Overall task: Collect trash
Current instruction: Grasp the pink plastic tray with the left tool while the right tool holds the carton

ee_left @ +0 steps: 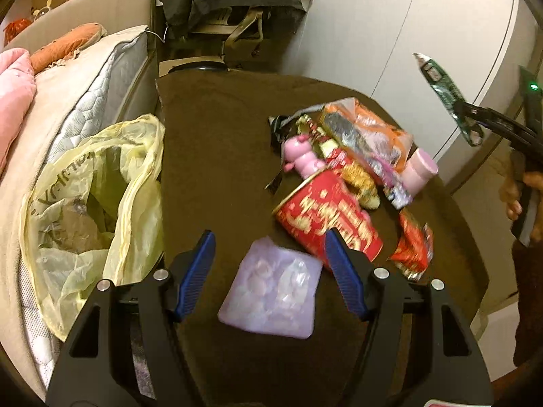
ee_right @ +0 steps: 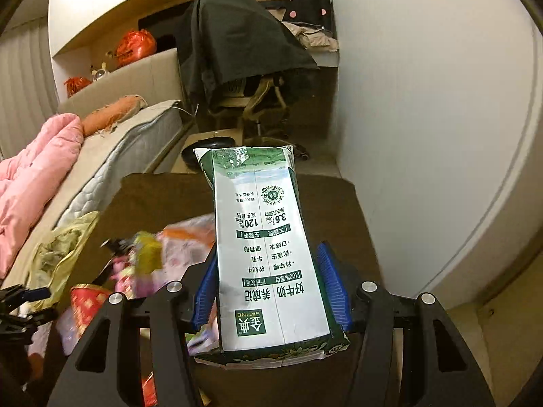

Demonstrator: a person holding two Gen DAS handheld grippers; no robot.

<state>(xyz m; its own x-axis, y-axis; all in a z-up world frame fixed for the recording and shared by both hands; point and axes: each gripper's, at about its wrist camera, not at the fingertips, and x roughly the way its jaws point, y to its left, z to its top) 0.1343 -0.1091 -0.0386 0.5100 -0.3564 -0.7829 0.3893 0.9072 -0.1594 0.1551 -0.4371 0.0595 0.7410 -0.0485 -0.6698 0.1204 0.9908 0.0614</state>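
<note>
- The right gripper (ee_right: 269, 296) is pinching a green-and-white milk carton (ee_right: 261, 237) between its blue pads, with the carton sticking out forward above the table (ee_right: 342, 203).
- In the left view, that carton (ee_left: 448, 98) is showing edge-on and blurred at the right, held high above the table (ee_left: 217, 156); the hand (ee_left: 524, 200) holding the gripper is cut off by the frame edge.
- The left gripper (ee_left: 271, 274) is hovering with its jaws spread wide and nothing between them; a lilac packet (ee_left: 271, 296) is lying on the table below the gap.
- A red can (ee_left: 325, 217) is lying on its side just beside the packet, its lower end hidden behind the right finger.
- Behind the can, a pile of wrappers (ee_left: 359, 142), a pink toy (ee_left: 302, 156) and a pink cup (ee_left: 420, 169) are overlapping, so their outlines are hard to separate.
- A red wrapper (ee_left: 412, 244) is lying near the table's right edge.
- A yellow bag (ee_left: 95, 210) is gaping open at the table's left edge, against the bed (ee_left: 85, 81); its contents are murky.
- In the right view, the pile (ee_right: 163, 254) is smeared by motion blur, and the bag (ee_right: 61, 251) is only partly showing.
</note>
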